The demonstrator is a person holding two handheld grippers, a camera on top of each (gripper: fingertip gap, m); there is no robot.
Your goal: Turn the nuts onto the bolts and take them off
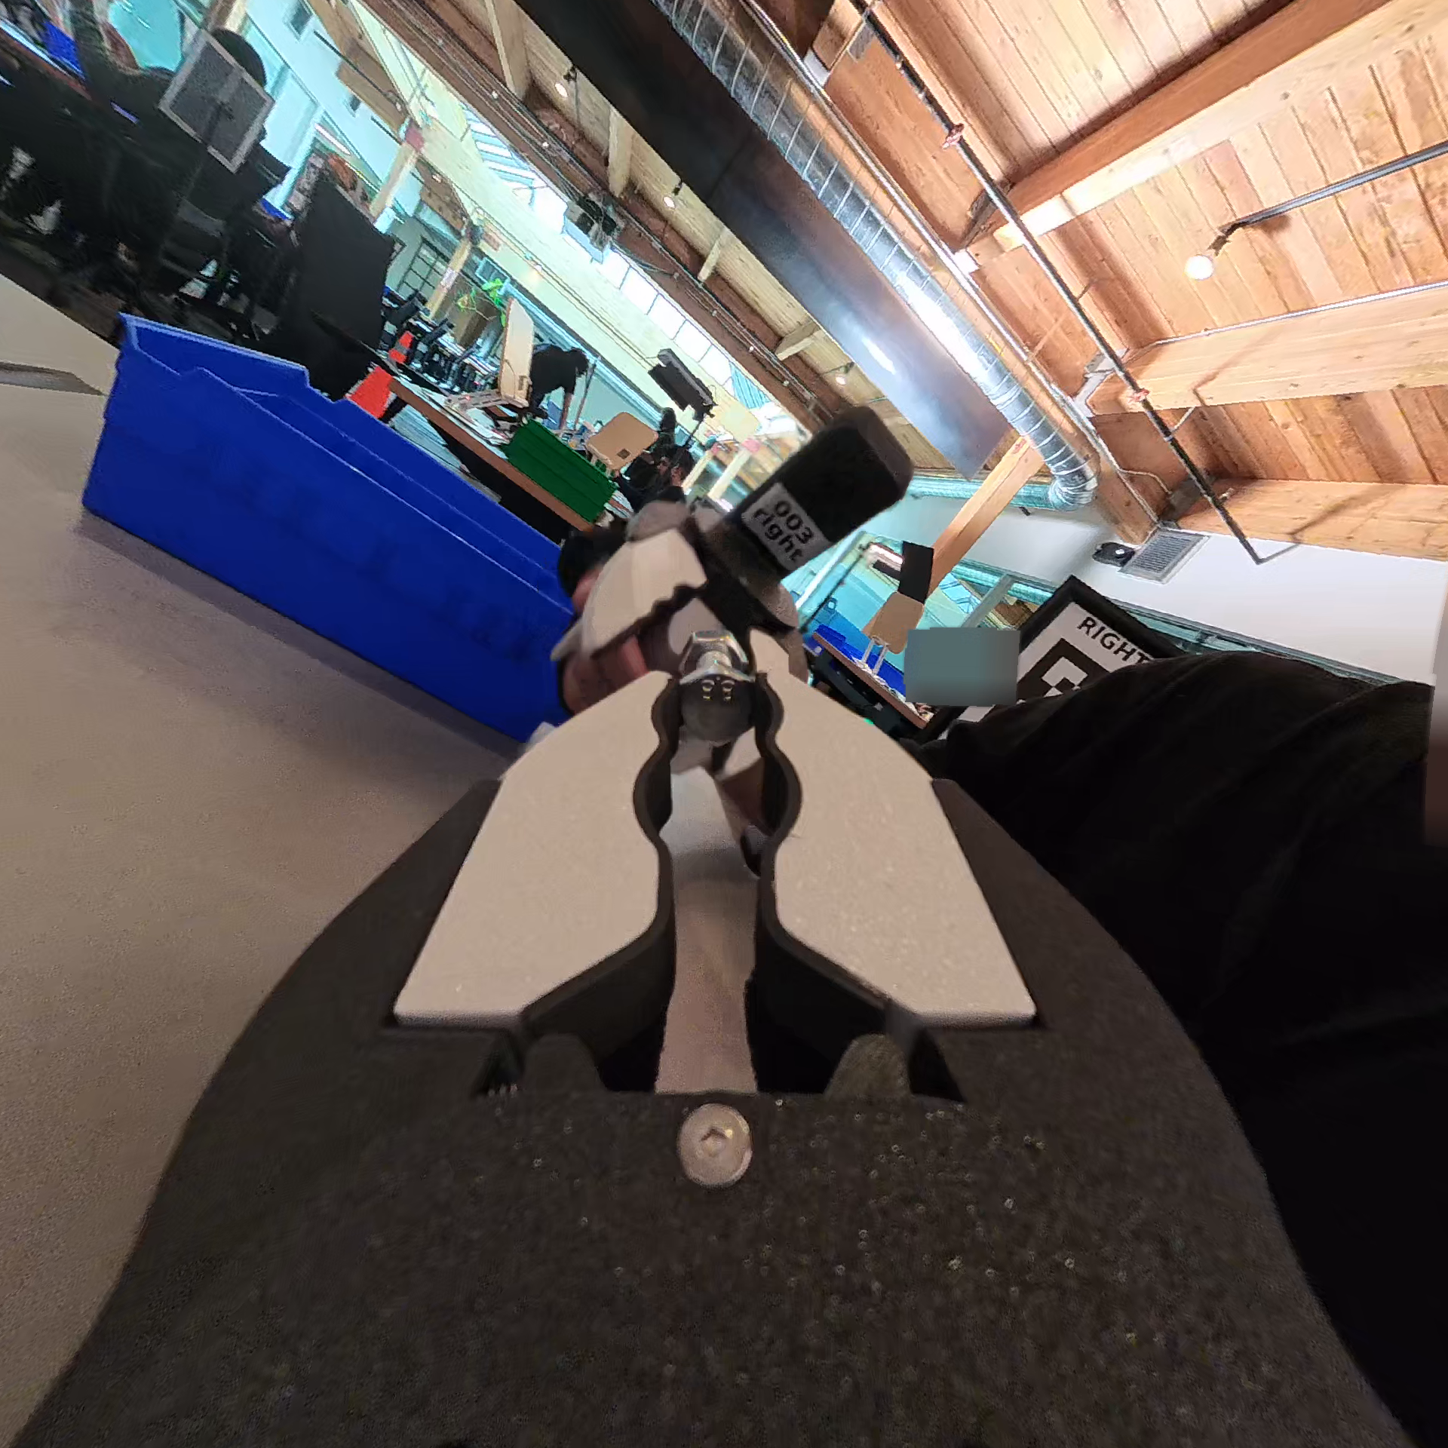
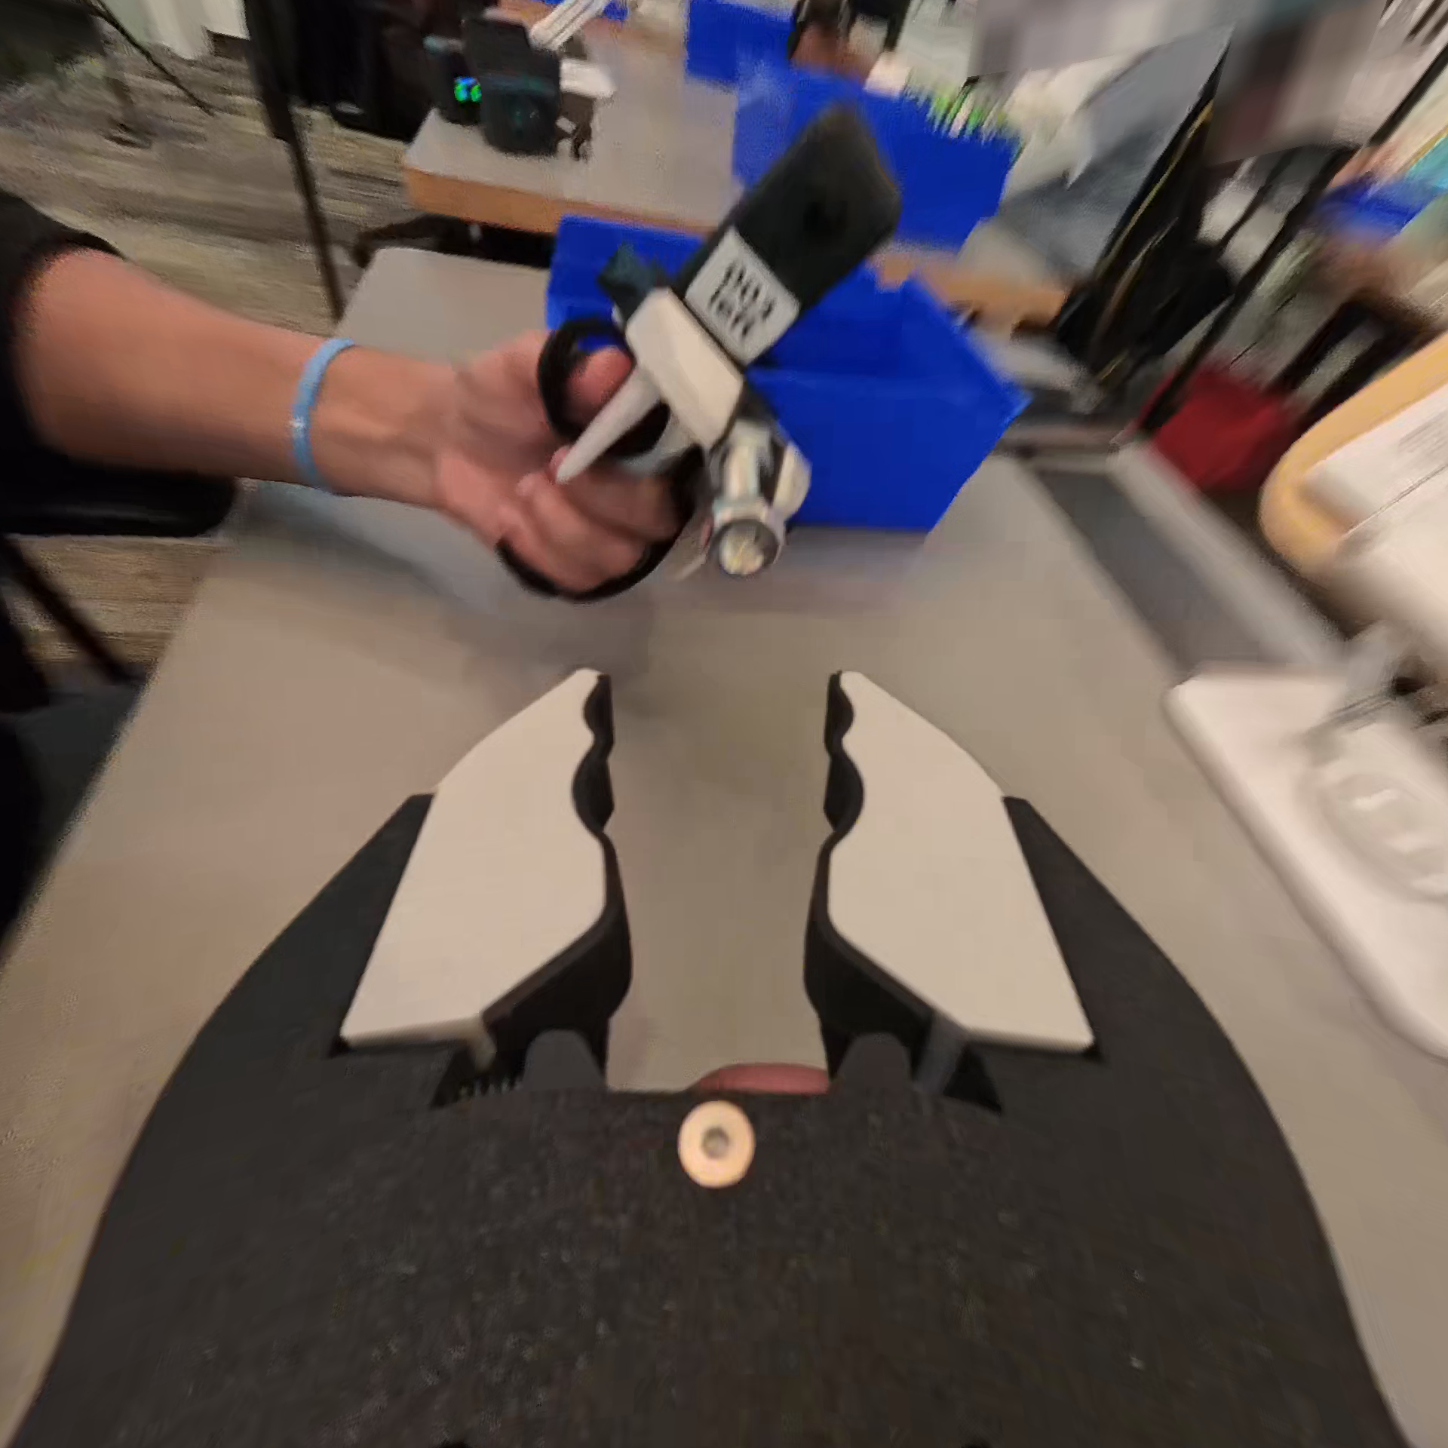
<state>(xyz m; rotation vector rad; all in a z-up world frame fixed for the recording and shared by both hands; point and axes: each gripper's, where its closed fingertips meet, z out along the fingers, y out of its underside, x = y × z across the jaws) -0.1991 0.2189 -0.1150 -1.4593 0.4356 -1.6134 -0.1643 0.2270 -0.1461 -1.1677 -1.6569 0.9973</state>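
A white printed label is borne by the black camera housing (image 2: 791,211) atop the left gripper (image 1: 714,693). This gripper is held by a hand (image 2: 533,478) and is clamped on a silver steel bolt (image 2: 748,470) carrying a hexagonal nut (image 1: 714,652), raised above the pale grey tabletop (image 2: 392,705). The right gripper (image 2: 717,689) is held spread and empty, short of the bolt. A blue plastic bin (image 2: 901,439) is set behind. A blurred white tray (image 2: 1293,783) lies at the table's right edge. A wooden plank ceiling (image 1: 1175,196) is seen overhead.
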